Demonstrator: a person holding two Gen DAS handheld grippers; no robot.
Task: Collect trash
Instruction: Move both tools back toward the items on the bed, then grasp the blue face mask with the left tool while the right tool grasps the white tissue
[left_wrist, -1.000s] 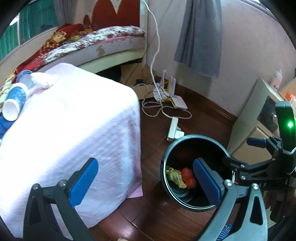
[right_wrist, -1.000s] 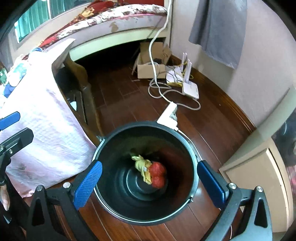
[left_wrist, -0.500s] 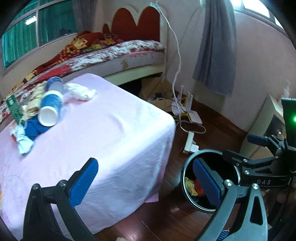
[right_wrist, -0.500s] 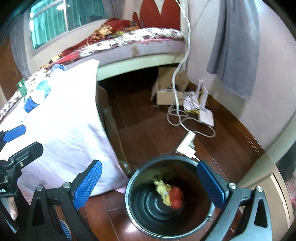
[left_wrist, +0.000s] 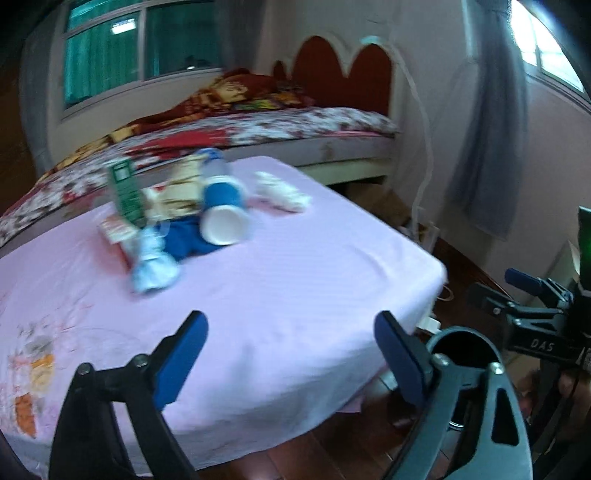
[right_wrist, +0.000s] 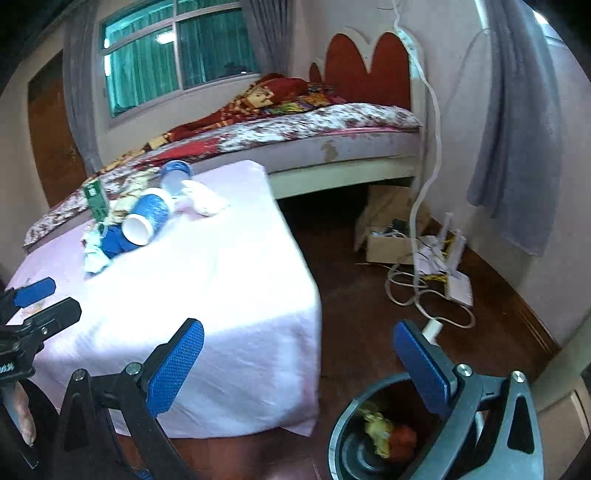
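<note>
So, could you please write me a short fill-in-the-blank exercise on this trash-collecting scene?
1. The blue paper cup lies on its ____ on the pink tablecloth.
2. The black bin stands on the ____ beside the table.
3. Yellow and ____ trash already lies in the bin.
4. Neither the left gripper nor the right gripper holds ____.

Missing words: side; floor; red; anything

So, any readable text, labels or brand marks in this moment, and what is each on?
"DAS": white letters on the black body of the right gripper, seen from the left wrist view.
Green carton on the pink table cloth: it carries a white label, too blurred to read.
Flat packet beside the carton: print too blurred to read.
Blue paper cup: no text visible.
</note>
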